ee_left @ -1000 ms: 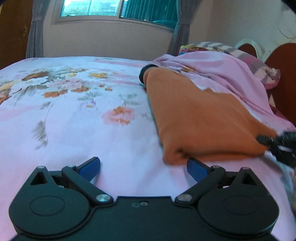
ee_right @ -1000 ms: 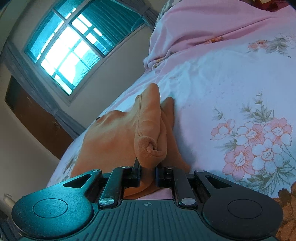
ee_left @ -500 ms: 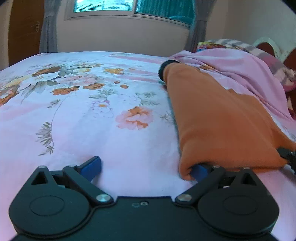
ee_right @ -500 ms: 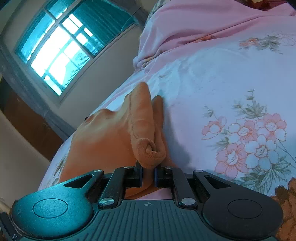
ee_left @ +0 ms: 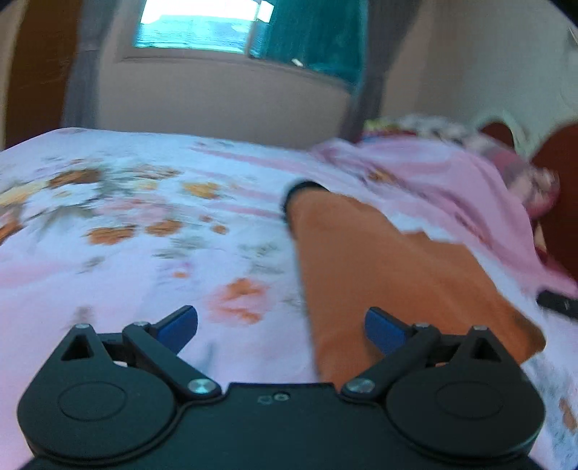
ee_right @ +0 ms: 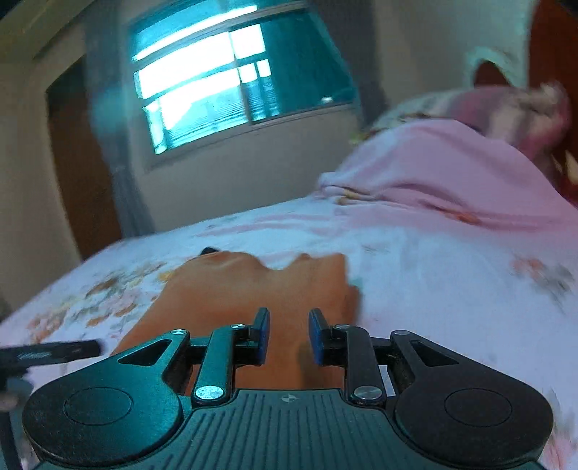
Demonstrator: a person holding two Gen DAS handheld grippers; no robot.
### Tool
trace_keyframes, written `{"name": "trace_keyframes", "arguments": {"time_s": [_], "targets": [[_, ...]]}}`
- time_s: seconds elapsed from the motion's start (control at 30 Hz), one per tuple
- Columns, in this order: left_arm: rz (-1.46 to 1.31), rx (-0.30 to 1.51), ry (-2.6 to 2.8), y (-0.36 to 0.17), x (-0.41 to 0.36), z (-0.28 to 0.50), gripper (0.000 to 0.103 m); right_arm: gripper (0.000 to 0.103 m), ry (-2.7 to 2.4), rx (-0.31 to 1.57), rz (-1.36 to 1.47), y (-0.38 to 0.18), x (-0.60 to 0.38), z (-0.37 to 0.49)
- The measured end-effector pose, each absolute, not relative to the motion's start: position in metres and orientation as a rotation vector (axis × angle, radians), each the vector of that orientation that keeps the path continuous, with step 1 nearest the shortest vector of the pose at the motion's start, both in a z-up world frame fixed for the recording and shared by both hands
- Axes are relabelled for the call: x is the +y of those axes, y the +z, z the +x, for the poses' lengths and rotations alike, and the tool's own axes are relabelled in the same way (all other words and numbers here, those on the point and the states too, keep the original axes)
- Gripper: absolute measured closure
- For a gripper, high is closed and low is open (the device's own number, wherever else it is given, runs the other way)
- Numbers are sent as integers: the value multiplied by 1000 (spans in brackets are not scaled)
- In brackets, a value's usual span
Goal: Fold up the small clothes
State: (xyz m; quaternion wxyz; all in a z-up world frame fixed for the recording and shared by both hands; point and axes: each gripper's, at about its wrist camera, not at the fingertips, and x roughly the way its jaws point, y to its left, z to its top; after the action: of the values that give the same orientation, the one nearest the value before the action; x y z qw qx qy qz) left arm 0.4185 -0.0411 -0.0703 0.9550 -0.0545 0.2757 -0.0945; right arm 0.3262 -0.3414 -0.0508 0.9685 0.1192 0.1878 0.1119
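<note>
Left wrist view: blurred by motion
Left gripper (ee_left: 281, 325): fingers spread wide, holding nothing; blue pads (ee_left: 379, 327) at 5 and 7 o'clock
Garment (ee_left: 379, 267): orange, soft knit, matte; a long folded strip running from centre toward 5 o'clock, with a dark cuff or band at its far end near centre
Garment position: its near left edge lies between the spread fingers, the right pad over the cloth
Bed (ee_left: 108, 253): pale pink sheet with faded orange flowers, smooth and flat
Blanket (ee_left: 451, 188): pink, heaped at 2 o'clock behind the garment
Window (ee_left: 216, 29): bright, at 12 o'clock, with teal curtain beside it
Right wrist view: also blurred
Right gripper (ee_right: 288, 338): fingers parted a little, nothing pinched; the garment (ee_right: 260, 289) lies just beyond and beneath them
Garment shape here: a flat orange slab with a notched, wavy far edge, reaching from centre toward 9 o'clock
Other gripper: a dark blurred tip of it enters at 8 o'clock, beside the garment's left edge
Step in hand: likely taking a fresh hold on the near edge for another fold
Doing it well: set each gripper low on a near corner, catch every layer in the pinch, lift both ends level, carry the edge straight to the far end so the sides line up, then let go together; the knit is limp and will sag or slide if only the top layer is caught
</note>
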Motion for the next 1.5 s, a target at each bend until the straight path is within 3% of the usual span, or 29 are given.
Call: {"name": "trace_keyframes", "arguments": {"time_s": [0.07, 0.13, 0.2, 0.43, 0.6, 0.7, 0.8, 1.3, 1.5], "targets": [[-79, 567, -199, -78, -54, 429, 1, 79, 219, 442, 168, -62, -328, 346], [-39, 601, -215, -88, -59, 437, 1, 71, 187, 617, 64, -91, -315, 374], [-36, 563, -217, -87, -56, 429, 1, 62, 177, 567, 7, -100, -310, 372], [6, 470, -262, -84, -52, 414, 1, 62, 182, 547, 8, -102, -308, 372], [16, 414, -275, -65, -65, 425, 1, 62, 181, 405, 62, -70, -314, 359], [22, 455, -269, -70, -77, 448, 1, 62, 187, 444, 44, -73, -310, 377], [28, 512, -279, -76, -85, 466, 1, 58, 168, 609, -21, -97, -306, 405], [103, 482, -263, -54, -102, 502, 1, 55, 154, 482, 48, -64, -323, 438], [226, 553, -285, -74, -121, 522, 1, 52, 152, 657, -5, -92, -322, 475]]}}
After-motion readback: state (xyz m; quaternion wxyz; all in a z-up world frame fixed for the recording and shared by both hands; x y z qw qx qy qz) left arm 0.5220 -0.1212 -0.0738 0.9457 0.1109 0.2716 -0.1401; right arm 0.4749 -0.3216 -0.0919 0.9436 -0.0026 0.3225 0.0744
